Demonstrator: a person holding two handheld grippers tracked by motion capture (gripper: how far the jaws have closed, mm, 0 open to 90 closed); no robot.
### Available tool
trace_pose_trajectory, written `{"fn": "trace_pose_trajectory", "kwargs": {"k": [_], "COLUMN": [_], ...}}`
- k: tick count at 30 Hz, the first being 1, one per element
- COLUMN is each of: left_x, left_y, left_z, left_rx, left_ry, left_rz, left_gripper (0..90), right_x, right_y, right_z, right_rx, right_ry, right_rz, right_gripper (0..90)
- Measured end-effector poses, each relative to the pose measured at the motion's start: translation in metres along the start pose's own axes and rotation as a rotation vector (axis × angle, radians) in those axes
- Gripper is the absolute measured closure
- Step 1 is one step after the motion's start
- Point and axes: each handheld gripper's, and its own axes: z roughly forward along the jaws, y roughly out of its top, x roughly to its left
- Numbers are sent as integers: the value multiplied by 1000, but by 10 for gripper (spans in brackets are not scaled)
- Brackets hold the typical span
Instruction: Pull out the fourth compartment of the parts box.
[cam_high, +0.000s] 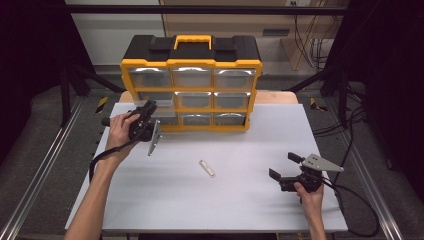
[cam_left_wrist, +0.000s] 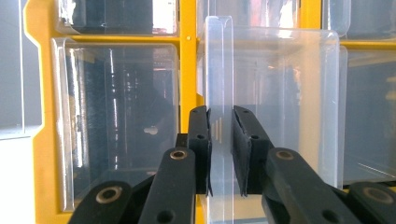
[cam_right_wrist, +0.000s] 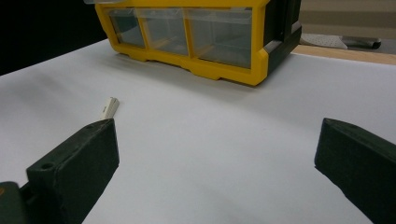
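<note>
1. Left gripper (cam_left_wrist: 221, 154) has its jaws pinched onto the thin front tab of a clear drawer (cam_left_wrist: 271, 102) in the yellow organizer (cam_high: 190, 82), probably because that tab is the drawer's only handle.
2. Right gripper (cam_right_wrist: 217, 158) sits with jaws wide apart, holding nothing.
3. A small flat strip (cam_right_wrist: 109, 108) lies on the white table (cam_high: 250, 200), just ahead of the right gripper's left jaw.

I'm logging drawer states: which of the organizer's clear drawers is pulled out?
The left-column drawer that the left gripper is at, its fingers closed on the drawer's front tab. It juts forward of the yellow frame; the other drawers sit flush.
</note>
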Motion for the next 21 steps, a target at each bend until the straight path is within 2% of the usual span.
{"fn": "trace_pose_trajectory", "kwargs": {"k": [21], "left_x": [-4], "left_y": [2], "left_z": [-14], "left_rx": [-7], "left_ry": [17], "left_rz": [2], "left_gripper": [784], "right_x": [0], "right_y": [0], "right_z": [0], "right_rx": [0], "right_ry": [0], "right_rz": [-1], "right_gripper": [4]}}
